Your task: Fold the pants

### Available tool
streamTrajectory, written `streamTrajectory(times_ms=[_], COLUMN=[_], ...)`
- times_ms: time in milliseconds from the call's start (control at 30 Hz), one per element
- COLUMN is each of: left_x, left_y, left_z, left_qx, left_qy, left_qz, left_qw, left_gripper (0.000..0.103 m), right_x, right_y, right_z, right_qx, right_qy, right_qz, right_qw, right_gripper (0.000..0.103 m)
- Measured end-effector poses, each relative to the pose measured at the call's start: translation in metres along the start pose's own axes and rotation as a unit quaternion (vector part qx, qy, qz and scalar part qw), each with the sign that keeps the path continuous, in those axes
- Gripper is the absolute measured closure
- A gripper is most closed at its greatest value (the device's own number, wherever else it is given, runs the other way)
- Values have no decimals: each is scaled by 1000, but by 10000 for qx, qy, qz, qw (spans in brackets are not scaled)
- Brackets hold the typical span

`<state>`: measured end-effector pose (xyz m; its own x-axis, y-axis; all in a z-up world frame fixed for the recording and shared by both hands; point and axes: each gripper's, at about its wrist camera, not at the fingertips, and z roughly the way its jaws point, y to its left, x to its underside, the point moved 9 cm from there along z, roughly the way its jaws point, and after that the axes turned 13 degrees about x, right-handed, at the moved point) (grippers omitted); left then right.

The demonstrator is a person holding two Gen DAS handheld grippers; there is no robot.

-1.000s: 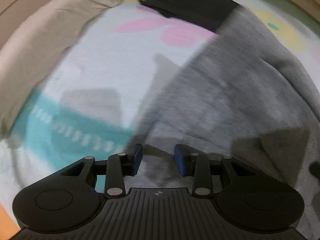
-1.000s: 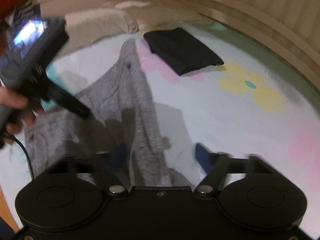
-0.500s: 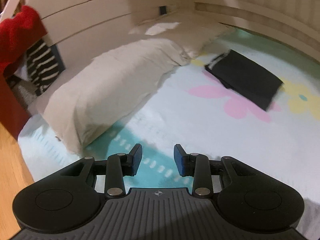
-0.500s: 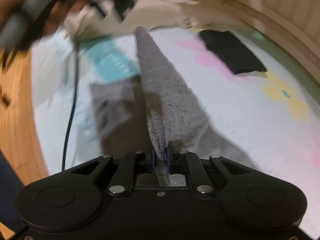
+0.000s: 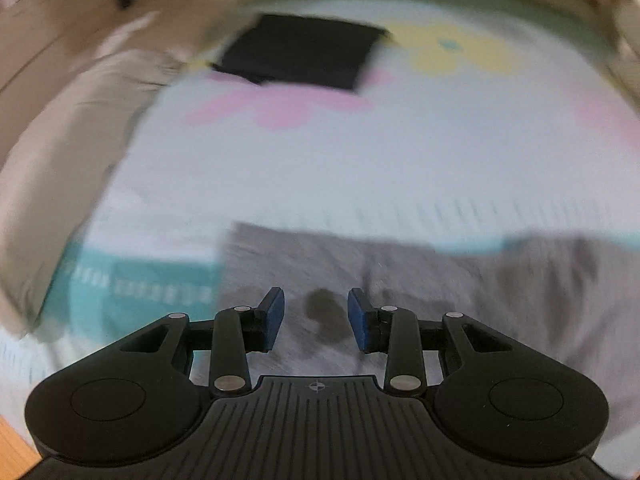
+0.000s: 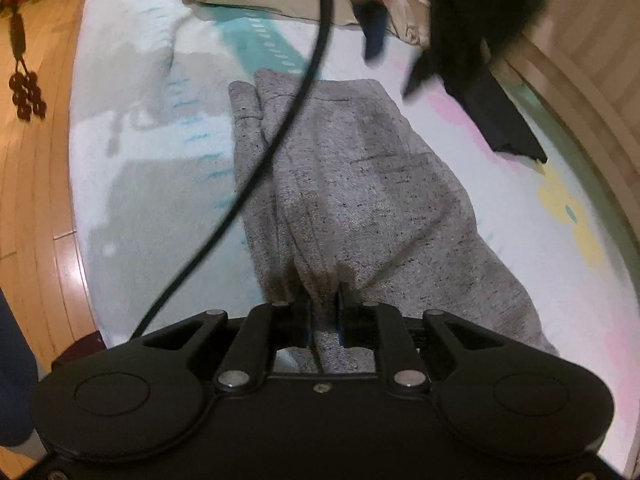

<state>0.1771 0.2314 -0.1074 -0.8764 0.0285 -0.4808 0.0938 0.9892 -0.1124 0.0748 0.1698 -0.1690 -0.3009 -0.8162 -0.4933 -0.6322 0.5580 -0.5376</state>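
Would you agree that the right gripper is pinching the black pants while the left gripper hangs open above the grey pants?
Not quite: the right gripper is pinching the grey pants, as the right wrist view shows; its jaws are easing open. The black pants lie folded apart. The left gripper does hang open above the grey pants.

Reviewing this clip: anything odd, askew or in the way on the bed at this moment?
Yes. A black cable hangs across the right wrist view, crossing over the grey pants; it could snag during folding. The pants lie bunched, one edge pinched in the right gripper, whose jaws are opening. The left gripper hangs open and empty above them.
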Motion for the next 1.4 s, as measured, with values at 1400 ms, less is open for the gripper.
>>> streamTrajectory(times_ms=[1400], left_x=[16], left_y=[-52], left_z=[47], left_qx=[-632], left_qy=[368], left_qz=[414], left_qw=[9965], left_gripper=[68], right_x=[29], right_y=[-246], right_z=[78], right_qx=[-355], right_qy=[802], right_qz=[2882], right_qw=[9536], right_gripper=[40])
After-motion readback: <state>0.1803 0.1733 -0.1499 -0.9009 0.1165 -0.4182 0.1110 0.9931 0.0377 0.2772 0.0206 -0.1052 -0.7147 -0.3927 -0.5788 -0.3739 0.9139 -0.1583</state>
